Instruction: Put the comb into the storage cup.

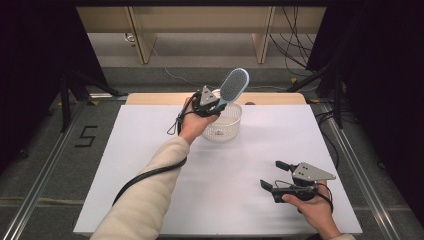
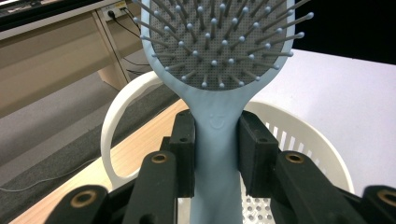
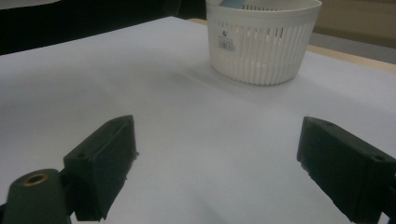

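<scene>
- High view: the left gripper [image 1: 216,104] holds a blue hairbrush [image 1: 233,86] by its handle, right above the white basket [image 1: 223,126]. The basket sits near the far edge of the white table [image 1: 150,150], about in the middle. The brush is tilted, with its bristle head pointing up and away and its handle end pointing down at the basket. So the brush probably has to go handle-first, straight down. The right gripper [image 1: 272,176] rests near the right front corner, well apart from the basket, so the left hand is much nearer.
- Left gripper view: both jaws squeeze the brush handle [image 2: 217,154] tight. The basket rim [image 2: 299,128] lies just below and behind it.
- Right gripper view: the jaws stand wide apart with nothing between them. The basket [image 3: 261,42] is far ahead, toward the far edge.
</scene>
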`<state>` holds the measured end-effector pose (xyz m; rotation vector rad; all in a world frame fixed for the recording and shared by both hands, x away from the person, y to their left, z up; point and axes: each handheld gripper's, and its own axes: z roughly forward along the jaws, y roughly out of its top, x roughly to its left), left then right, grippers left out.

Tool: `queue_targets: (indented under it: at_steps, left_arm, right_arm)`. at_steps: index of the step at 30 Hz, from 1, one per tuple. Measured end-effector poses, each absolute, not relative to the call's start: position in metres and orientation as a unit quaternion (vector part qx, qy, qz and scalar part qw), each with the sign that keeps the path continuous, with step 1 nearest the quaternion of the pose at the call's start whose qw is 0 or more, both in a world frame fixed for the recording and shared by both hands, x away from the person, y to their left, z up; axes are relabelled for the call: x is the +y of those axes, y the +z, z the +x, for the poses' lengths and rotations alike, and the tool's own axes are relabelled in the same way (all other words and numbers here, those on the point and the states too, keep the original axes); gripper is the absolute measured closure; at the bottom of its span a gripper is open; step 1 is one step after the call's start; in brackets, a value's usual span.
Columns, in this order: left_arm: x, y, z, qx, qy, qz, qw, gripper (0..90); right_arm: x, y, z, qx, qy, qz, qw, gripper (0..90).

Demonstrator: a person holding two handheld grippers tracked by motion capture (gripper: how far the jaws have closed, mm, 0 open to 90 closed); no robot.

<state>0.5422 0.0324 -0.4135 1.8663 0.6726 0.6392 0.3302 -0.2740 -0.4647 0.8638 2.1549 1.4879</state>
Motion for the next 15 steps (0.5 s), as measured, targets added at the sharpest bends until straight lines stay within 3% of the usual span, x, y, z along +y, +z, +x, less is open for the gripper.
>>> queue_targets:
  at_steps: [15]
  left_arm:
    - [0.0276,-0.4172,0.5422,0.273,0.266,0.780,0.497,69.4]
  right_arm:
    - [-0.2740,-0.4647,0.3300,0.768,0.529,0.308,0.189,12.6]
